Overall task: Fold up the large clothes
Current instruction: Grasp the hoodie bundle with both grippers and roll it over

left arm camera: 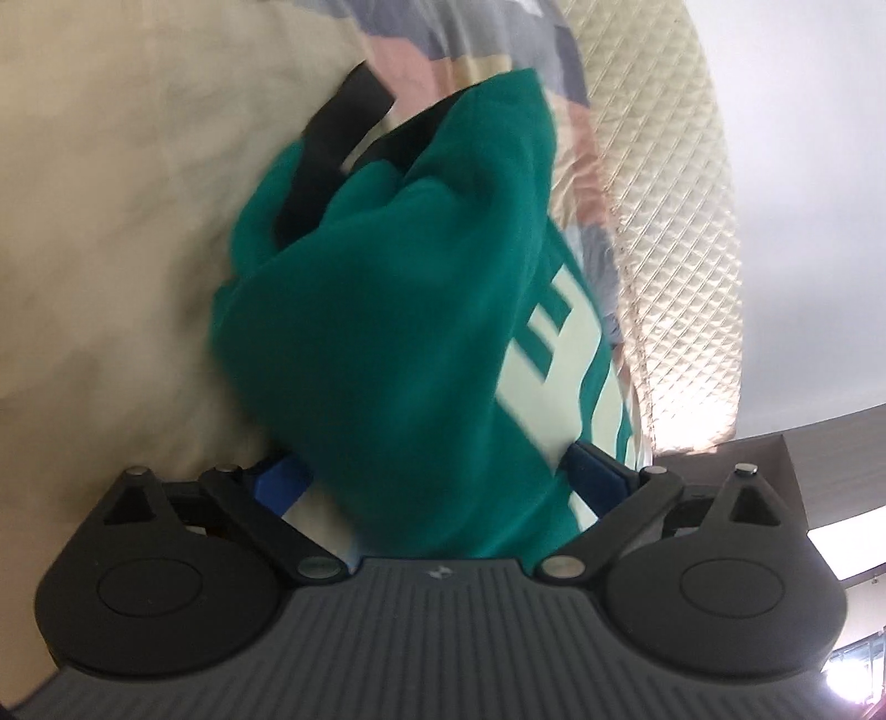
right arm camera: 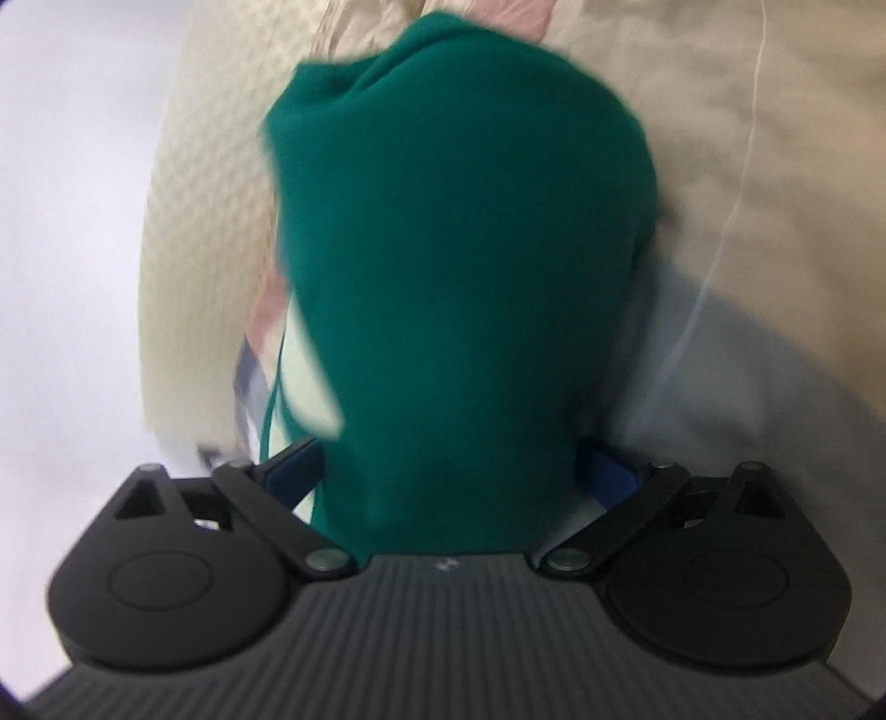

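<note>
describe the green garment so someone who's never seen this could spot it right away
On the cream bedsheet, beside the quilted mattress edge, a bunched teal green sweatshirt hangs in front of both cameras. It is the only solid green fabric, with large pale block lettering on one side, unlike the pastel patterned cloth behind it.

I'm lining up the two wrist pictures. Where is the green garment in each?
Left wrist: green garment fills the centre, pale lettering on its right, bunched between wide jaws.
Right wrist: green garment fills the centre, lettering at its left edge.
Shared landmark: quilted cream mattress edge.
</note>
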